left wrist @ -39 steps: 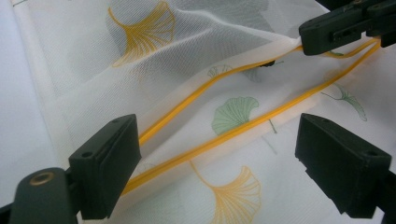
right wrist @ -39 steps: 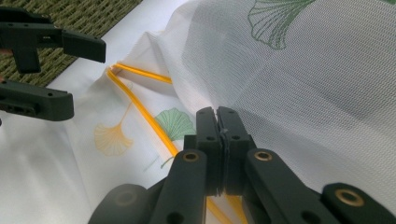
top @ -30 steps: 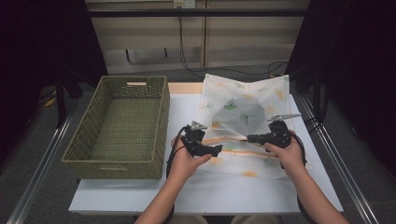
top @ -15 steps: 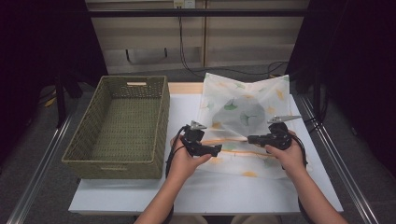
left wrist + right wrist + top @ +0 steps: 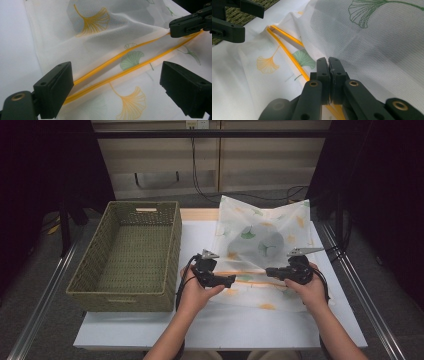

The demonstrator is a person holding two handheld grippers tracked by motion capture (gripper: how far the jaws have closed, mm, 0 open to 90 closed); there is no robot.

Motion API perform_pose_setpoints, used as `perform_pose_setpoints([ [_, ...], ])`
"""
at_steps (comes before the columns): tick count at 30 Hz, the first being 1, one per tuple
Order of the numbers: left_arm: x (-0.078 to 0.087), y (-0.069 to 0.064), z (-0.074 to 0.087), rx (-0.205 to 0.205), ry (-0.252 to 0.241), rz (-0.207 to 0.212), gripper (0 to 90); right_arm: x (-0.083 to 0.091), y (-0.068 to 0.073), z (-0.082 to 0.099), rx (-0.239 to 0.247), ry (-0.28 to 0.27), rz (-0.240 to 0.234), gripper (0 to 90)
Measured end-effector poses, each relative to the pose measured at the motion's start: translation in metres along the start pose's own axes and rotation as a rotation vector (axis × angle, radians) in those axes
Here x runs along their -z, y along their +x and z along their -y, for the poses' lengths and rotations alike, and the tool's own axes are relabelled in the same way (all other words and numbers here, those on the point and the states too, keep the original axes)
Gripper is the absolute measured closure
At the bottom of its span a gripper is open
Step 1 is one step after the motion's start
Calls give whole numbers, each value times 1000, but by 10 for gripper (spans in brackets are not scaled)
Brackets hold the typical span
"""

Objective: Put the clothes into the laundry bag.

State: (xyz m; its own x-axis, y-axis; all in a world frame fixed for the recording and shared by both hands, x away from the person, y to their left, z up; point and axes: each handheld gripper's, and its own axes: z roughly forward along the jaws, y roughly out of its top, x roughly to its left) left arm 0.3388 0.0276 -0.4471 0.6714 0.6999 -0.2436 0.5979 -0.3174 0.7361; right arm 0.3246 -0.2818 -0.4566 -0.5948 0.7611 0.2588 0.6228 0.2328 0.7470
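A sheer white cloth (image 5: 260, 227) printed with green and yellow ginkgo leaves lies on the white table (image 5: 210, 325), its far part raised. Two yellow bands (image 5: 120, 72) run along its folded edge. My right gripper (image 5: 269, 271) points left and is shut on the cloth at that yellow edge; in the right gripper view the jaws (image 5: 328, 62) meet on the fabric (image 5: 374, 45). My left gripper (image 5: 230, 281) points right towards it, just above the cloth. Its jaws (image 5: 116, 75) stand wide open over the yellow bands without pressing on them. The right gripper's tips (image 5: 185, 25) show beyond.
A large woven olive basket (image 5: 175, 245), with nothing in it, stands on the left of the table, close to the left hand. Metal rails (image 5: 360, 285) run along both sides of the table. Cables hang at the back wall.
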Motion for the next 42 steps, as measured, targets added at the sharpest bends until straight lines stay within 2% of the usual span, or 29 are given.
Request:
perform_pose_setpoints([
  [9,0,2,2,3,7,-9,112,3,4,1,27,-8,18,882],
  [12,0,2,2,3,4,-13,112,4,4,3,18,-9,18,884],
  [15,0,2,2,23,-9,-16,112,3,3,5,23,-1,18,884],
  [19,2,5,3,9,5,-26,113,2,3,8,21,4,23,882],
  [21,2,5,4,33,-10,-27,113,1,3,9,23,7,27,882],
  [25,2,10,5,21,9,-32,114,0,4,10,33,22,35,880],
  [26,1,9,6,35,5,-36,114,0,5,11,32,25,36,879],
  [28,-1,10,7,32,10,-36,116,0,5,12,38,30,40,877],
  [31,-1,11,7,26,16,-37,117,0,4,13,32,22,36,877],
  [33,-2,11,7,43,10,-35,118,1,4,14,32,32,35,876],
  [34,0,14,7,10,38,-35,117,1,4,15,31,31,33,876],
  [35,-1,13,8,33,20,-38,117,1,3,15,36,29,31,875],
  [37,-1,13,8,43,16,-39,118,1,3,16,27,37,35,870],
  [38,1,16,8,9,42,-41,118,1,3,16,30,35,33,869],
  [39,0,15,8,33,26,-44,118,0,2,16,34,39,36,867],
  [42,0,15,9,36,29,-45,119,-1,2,18,42,64,45,862],
])
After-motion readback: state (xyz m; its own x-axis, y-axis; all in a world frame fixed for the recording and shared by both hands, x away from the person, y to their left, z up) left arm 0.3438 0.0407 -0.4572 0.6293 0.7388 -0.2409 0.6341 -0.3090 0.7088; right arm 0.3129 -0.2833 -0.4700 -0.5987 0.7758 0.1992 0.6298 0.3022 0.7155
